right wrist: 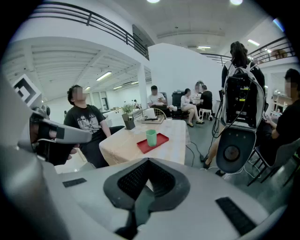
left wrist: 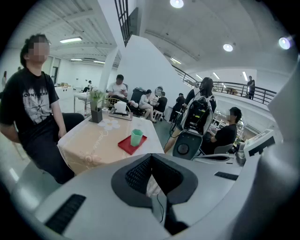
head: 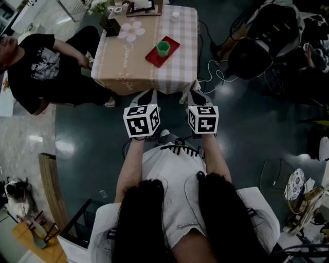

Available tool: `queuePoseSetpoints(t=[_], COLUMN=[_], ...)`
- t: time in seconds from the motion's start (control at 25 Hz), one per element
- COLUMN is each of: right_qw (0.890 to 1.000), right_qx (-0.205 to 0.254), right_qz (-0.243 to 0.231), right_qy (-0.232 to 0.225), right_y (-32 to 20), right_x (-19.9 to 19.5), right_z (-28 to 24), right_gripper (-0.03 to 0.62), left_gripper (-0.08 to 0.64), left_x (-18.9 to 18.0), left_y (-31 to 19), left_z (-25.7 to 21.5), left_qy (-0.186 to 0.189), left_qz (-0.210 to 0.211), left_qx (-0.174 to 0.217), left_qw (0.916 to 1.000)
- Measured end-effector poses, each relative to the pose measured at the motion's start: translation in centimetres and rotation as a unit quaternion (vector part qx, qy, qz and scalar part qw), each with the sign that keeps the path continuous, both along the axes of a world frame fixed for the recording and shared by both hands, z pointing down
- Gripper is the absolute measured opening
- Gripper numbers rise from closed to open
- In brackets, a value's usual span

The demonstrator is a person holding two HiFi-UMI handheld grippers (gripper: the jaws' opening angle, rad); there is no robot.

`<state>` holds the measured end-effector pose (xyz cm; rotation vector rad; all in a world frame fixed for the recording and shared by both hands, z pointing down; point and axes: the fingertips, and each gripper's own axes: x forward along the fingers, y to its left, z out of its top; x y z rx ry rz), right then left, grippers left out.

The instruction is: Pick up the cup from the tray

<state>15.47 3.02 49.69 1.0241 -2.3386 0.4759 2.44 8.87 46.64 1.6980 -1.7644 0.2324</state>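
A green cup [head: 163,49] stands upright on a red tray [head: 172,43] toward the right side of a table [head: 128,72] with a beige and checked cloth. Both grippers hang side by side in front of the table's near edge, well short of the cup. My left gripper [head: 145,96] and my right gripper [head: 197,96] are both shut with nothing between the jaws. The left gripper view has the cup [left wrist: 136,137] and tray [left wrist: 125,146] ahead, beyond the jaws [left wrist: 151,158]. In the right gripper view the cup [right wrist: 151,137] sits on the tray [right wrist: 162,139] ahead.
A person in a black shirt [head: 36,67] sits at the table's left side. A plant pot [head: 109,23], a white flower mat [head: 131,31] and a small tray [head: 144,7] lie on the far part. A chair with a backpack [head: 267,36] and white cables [head: 213,72] are to the right.
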Motion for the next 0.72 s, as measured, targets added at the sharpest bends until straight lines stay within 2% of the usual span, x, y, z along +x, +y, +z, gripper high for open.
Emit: queuePoseSetpoints(t=[0.52, 0.72], right_qw=[1.0, 1.0], right_qx=[-0.001, -0.002], right_qz=[-0.006, -0.012], right_qy=[-0.001, -0.02], right_y=[-0.04, -0.25], right_x=[0.29, -0.1], right_z=[-0.02, -0.43], right_gripper=[0.009, 0.011], left_gripper=[0.008, 0.008], left_x=[0.7, 0.58], left_y=[-0.31, -0.39], left_z=[-0.02, -0.19], left_qy=[-0.007, 0.001], left_qz=[0.005, 0.0], left_qx=[-0.002, 0.0], left_qw=[1.0, 1.0])
